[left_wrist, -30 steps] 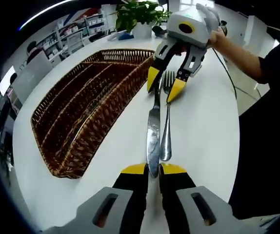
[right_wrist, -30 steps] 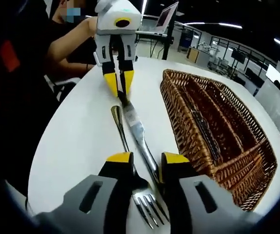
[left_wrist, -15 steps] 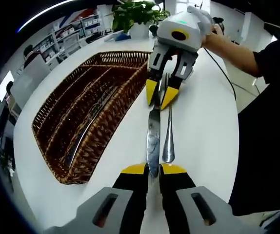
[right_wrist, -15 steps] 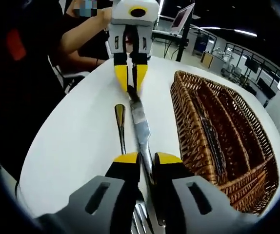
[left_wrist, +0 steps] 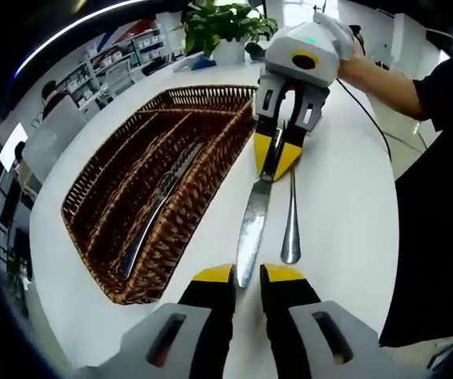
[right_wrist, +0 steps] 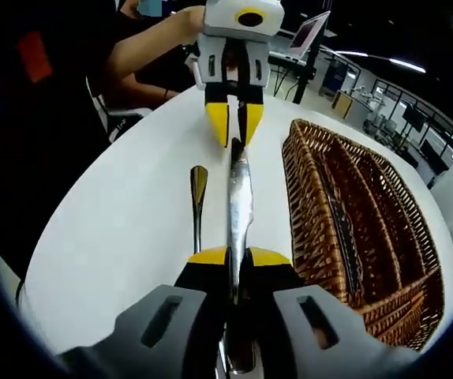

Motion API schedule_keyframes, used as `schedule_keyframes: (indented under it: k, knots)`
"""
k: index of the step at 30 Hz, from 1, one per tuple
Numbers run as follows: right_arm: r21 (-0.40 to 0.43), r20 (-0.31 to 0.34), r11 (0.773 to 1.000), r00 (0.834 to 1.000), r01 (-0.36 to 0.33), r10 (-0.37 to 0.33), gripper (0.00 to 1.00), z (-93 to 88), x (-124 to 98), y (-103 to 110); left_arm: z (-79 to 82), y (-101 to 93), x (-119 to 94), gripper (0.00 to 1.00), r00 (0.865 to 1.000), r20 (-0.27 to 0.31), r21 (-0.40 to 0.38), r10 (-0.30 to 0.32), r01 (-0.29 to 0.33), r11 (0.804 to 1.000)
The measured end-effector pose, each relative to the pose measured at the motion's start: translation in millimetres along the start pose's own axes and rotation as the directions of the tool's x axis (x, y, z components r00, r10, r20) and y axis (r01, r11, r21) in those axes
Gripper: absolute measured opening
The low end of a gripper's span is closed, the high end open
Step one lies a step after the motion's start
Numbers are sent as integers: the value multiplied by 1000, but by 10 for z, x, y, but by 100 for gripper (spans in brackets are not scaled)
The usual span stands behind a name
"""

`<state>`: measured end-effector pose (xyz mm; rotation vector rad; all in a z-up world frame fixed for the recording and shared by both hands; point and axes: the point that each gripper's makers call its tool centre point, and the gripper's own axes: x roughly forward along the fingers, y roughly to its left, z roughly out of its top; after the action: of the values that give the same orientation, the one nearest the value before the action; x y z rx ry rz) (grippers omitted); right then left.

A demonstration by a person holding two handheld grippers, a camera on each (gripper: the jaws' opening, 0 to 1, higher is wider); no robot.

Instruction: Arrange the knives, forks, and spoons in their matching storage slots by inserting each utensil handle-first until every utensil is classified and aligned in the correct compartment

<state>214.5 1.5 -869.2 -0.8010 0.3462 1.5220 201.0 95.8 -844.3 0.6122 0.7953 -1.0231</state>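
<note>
Left tongs (left_wrist: 246,275): bottom centre of the left gripper view, slightly parted, gripping nothing; knife tip just ahead of the gap.
Right tongs (right_wrist: 237,256): bottom centre of the right gripper view, clamped on the knife; also seen upper centre of the left gripper view, pinching the handle end.
Knife (left_wrist: 252,225): centre of the left gripper view, blade pointing down-frame toward the left tongs; whether lifted or resting on the surface, cannot tell.
Fork (left_wrist: 291,225): just right of the knife, flat on the white surface (left_wrist: 345,213), handle end down-frame, tines hidden behind the right tongs.
Basket (left_wrist: 211,170): wicker tray with long slots, left of centre, just beside the knife; one utensil lying in a slot, kind unclear.
Risk, slip: narrow metal handle held only at its end; likely to pivot or drop if swung quickly.
Risk, snag: blade could catch the wicker rim or the fork alongside, dragging it.
Risk, wrong slot: dividers close together; tilted entry could land the knife across two compartments.
</note>
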Motion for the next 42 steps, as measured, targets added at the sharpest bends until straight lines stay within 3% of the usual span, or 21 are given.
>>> schedule_keyframes:
  k: [11,13,17,28,32,35,42]
  knots:
    - [5,-18,1000,1000,17,-17,5,17,-37,-4,42,68,-114,22,994,93,-36,57,-53,998]
    - [11,-7,1000,1000,26,-25,5,69,-86,-13,88,75,-186,23,987,149,-61,64,-56,997]
    - [15,-4,999,999,47,-47,5,125,-146,-38,127,65,-241,26,978,198,-78,71,-57,995]
    - [8,-20,997,996,83,-83,5,301,-297,-86,98,67,-351,39,952,286,-138,113,-76,987]
    - [0,-27,995,995,95,-95,5,381,-347,-145,124,88,-401,44,931,336,-143,143,-100,985]
    - [2,-28,995,994,104,-104,5,439,-387,-198,161,91,-469,49,903,394,-159,170,-115,981]
    - [-14,-38,992,992,122,-123,5,554,-455,-344,170,106,-586,64,866,454,-193,207,-131,972]
